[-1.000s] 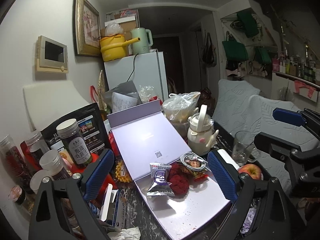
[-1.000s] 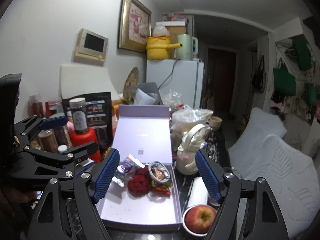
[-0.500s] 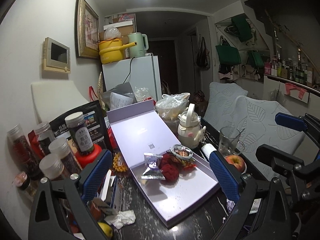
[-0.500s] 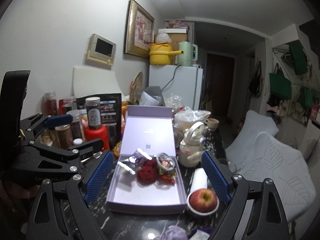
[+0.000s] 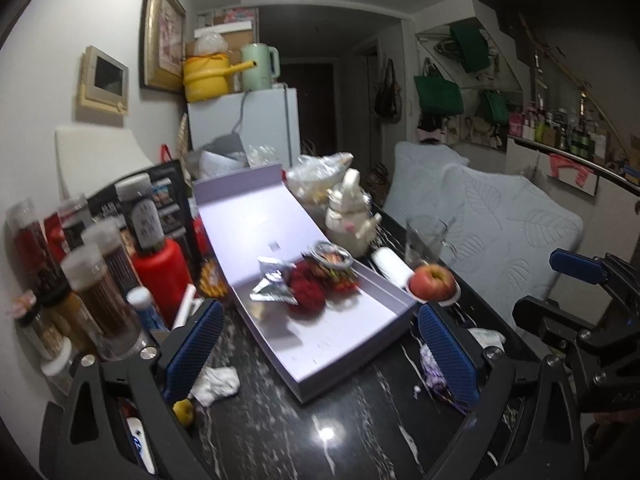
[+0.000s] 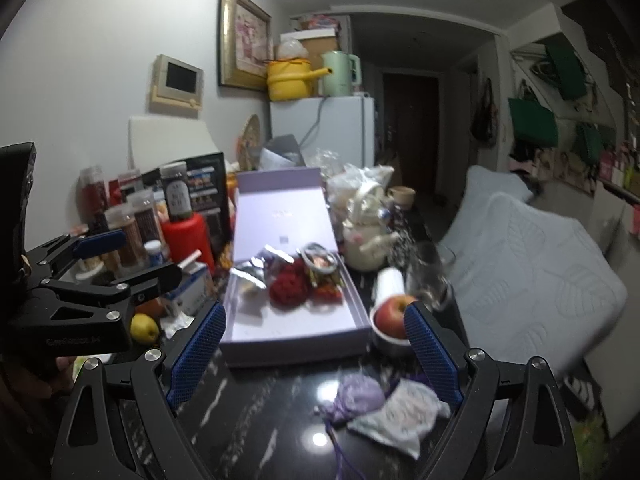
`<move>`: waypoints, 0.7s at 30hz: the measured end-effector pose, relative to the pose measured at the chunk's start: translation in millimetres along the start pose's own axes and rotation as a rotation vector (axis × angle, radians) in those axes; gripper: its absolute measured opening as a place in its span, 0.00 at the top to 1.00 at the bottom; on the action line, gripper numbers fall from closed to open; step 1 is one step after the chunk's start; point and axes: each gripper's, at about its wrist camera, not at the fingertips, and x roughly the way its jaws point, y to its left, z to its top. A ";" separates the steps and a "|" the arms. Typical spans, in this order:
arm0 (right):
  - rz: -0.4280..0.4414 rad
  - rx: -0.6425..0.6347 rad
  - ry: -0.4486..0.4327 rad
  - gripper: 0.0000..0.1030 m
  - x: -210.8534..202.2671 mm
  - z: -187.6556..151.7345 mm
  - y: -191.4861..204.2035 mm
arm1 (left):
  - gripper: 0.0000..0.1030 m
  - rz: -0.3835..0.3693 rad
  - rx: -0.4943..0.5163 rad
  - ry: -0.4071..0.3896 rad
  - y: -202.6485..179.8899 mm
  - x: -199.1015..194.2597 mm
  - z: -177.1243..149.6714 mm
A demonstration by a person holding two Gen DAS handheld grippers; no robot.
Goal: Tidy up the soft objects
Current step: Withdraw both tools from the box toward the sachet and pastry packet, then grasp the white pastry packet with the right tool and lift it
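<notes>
A lavender box [image 5: 352,344] lies open on the dark marble table, its lid leaning back. Inside it sit a red knitted piece [image 5: 306,294], a crumpled foil packet [image 5: 272,288] and a coiled cable on a snack pack [image 5: 330,256]. My left gripper [image 5: 320,348] stands open just short of the box's near corner, nothing between its pads. My right gripper [image 6: 316,356] is open too, before the box [image 6: 296,336]. Below it lie a purple drawstring pouch [image 6: 356,394] and a white soft sachet [image 6: 404,412]. Each gripper shows at the edge of the other's view.
Spice jars [image 5: 100,280] and a red bottle [image 5: 160,276] crowd the left side. An apple in a small bowl [image 6: 394,312], a glass [image 5: 424,240], a white roll and a cream teapot [image 5: 352,220] stand right of the box. Crumpled tissue [image 5: 218,382] and a lemon [image 6: 144,328] lie near.
Both grippers have drawn back from the box, so more dark tabletop shows. The pouch and sachet have come into the right wrist view. The right jaws have spread wider.
</notes>
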 end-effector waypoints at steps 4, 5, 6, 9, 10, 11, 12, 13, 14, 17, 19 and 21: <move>-0.022 0.021 0.027 0.11 -7.3 -17.0 -4.8 | 0.03 -0.027 0.006 0.026 -7.8 -0.9 -14.1; -0.027 0.025 0.033 0.11 -8.2 -20.3 -5.6 | 0.03 -0.035 0.008 0.033 -10.4 -1.2 -18.4; -0.033 0.030 0.041 0.11 -9.8 -25.1 -7.0 | 0.03 -0.040 0.009 0.038 -11.4 -1.4 -20.7; -0.046 0.038 0.060 0.11 -10.9 -37.3 -8.2 | 0.03 -0.068 0.030 0.058 -19.8 0.3 -31.5; -0.053 0.045 0.073 0.11 -11.3 -44.0 -8.9 | 0.03 -0.071 0.044 0.066 -23.4 1.2 -36.3; -0.054 0.050 0.081 0.11 -11.6 -48.6 -9.8 | 0.03 -0.072 0.055 0.072 -26.3 2.0 -40.1; -0.054 0.061 0.094 0.11 -11.7 -55.3 -11.2 | 0.03 -0.075 0.062 0.078 -28.4 2.8 -43.8; -0.054 0.067 0.103 0.11 -12.2 -60.7 -11.5 | 0.03 -0.084 0.066 0.089 -30.6 4.0 -48.4; -0.054 0.072 0.111 0.11 -12.7 -66.0 -12.3 | 0.03 -0.094 0.067 0.099 -31.8 5.3 -51.4; -0.061 0.092 0.147 0.11 -11.7 -82.1 -15.0 | 0.03 -0.132 0.062 0.151 -36.9 12.3 -63.8; -0.057 0.108 0.169 0.11 -10.9 -92.0 -15.5 | 0.03 -0.138 0.064 0.179 -40.7 17.4 -72.3; -0.057 0.118 0.190 0.11 -9.8 -102.4 -15.1 | 0.03 -0.144 0.067 0.203 -44.4 21.9 -80.6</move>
